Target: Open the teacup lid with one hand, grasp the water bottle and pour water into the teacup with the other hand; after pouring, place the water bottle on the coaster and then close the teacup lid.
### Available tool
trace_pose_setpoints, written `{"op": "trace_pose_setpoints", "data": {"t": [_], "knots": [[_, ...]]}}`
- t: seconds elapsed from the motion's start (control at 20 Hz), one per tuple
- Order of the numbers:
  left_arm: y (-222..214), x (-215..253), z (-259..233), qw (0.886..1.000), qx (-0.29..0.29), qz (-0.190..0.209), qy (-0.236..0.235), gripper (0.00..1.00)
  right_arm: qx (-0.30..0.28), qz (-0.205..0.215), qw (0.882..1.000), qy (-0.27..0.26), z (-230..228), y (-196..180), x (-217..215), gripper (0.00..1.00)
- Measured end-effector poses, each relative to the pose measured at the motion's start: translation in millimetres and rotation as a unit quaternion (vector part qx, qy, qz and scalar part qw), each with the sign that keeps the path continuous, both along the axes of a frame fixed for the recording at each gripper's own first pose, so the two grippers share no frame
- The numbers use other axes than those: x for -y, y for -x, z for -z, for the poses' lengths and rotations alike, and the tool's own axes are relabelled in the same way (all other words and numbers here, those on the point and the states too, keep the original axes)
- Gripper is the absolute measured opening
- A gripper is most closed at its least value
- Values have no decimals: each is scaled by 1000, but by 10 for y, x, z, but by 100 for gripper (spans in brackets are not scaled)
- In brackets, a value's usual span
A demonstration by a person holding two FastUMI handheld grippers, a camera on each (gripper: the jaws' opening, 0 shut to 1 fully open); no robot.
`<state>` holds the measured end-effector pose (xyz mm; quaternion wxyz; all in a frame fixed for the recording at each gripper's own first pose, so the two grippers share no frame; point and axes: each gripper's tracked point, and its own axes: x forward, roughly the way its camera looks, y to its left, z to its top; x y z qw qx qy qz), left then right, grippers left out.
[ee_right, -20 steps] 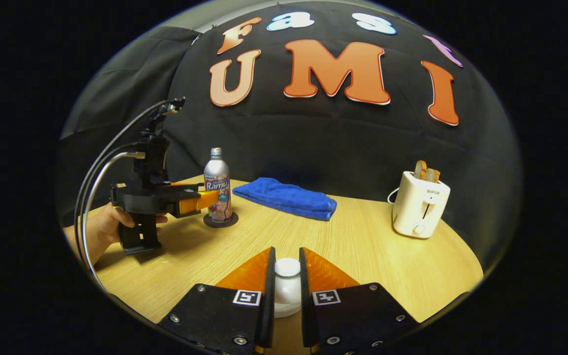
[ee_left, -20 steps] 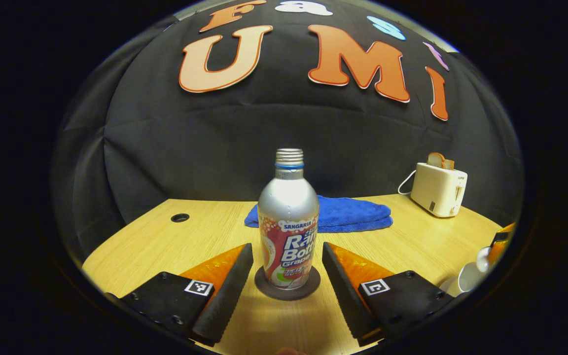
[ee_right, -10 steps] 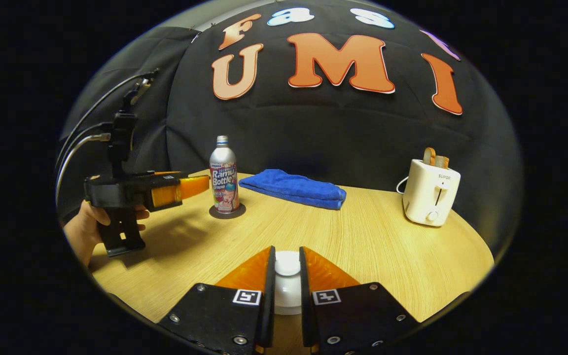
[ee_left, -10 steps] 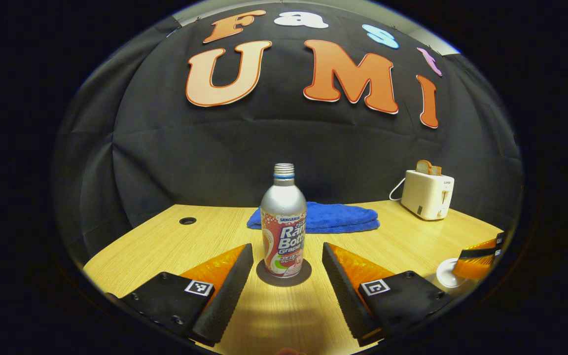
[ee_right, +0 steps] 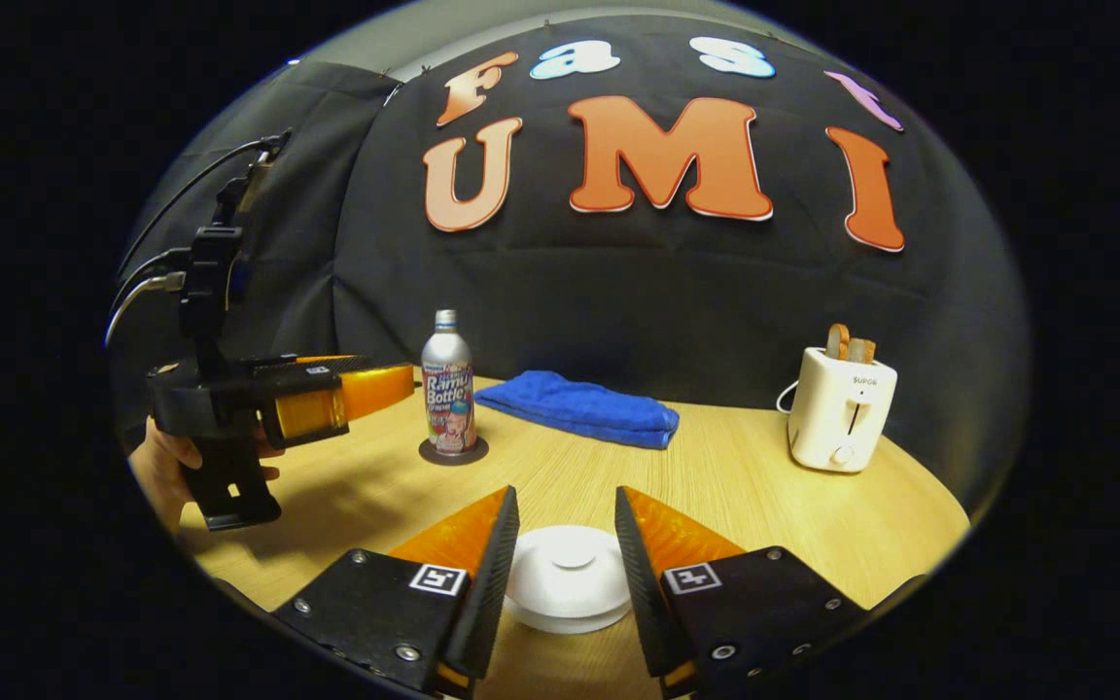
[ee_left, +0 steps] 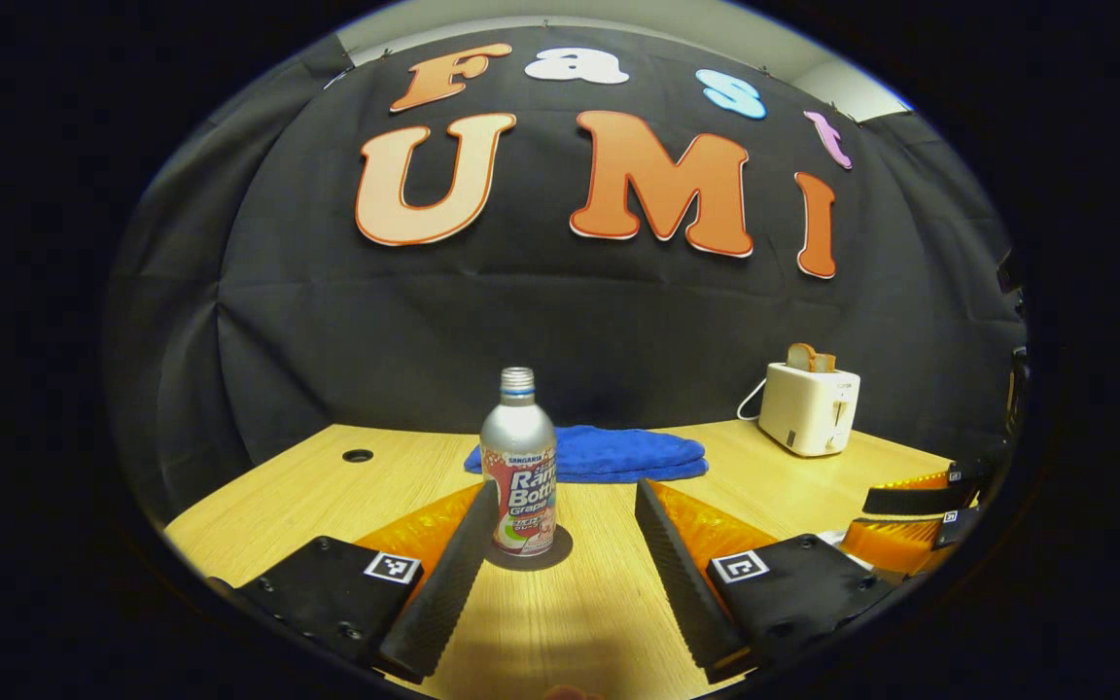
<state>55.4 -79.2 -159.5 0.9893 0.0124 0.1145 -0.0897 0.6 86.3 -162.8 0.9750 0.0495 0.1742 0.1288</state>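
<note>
Teacup lid (ee_right: 568, 576) on, bottle (ee_right: 449, 396) uncapped

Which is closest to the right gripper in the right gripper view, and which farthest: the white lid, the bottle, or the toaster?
From the right gripper:
1. Teacup lid, down between its open fingers.
2. Water bottle, farther off to the left, standing on its coaster.
3. Toaster, off to the right by the wall; it looks about as far as the bottle, too close to call.

A light wooden table (ee_right: 774, 506) was backed by black cloth (ee_right: 618, 292). A folded blue towel (ee_right: 579, 408) and a white toaster (ee_right: 840, 420) were set upon it.
</note>
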Motion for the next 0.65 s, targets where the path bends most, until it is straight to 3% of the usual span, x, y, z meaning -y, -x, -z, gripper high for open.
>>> {"op": "trace_pose_setpoints", "data": {"t": [0.25,0.3,0.35,0.45,0.65], "knots": [[203,-59,-405,999,37,-16,-1,89,56,36,998,-8,-515,-59,205,77],[234,-84,-483,999,46,-20,-5,93,66,41,997,-11,-627,-61,231,79],[271,-80,-570,998,53,-21,-7,97,77,47,996,-9,-718,-49,276,80],[351,-116,-711,997,65,-28,-11,92,99,56,993,0,-893,-20,346,80],[533,-165,-933,996,80,-41,-3,93,131,74,988,19,-1191,70,483,80]]}}
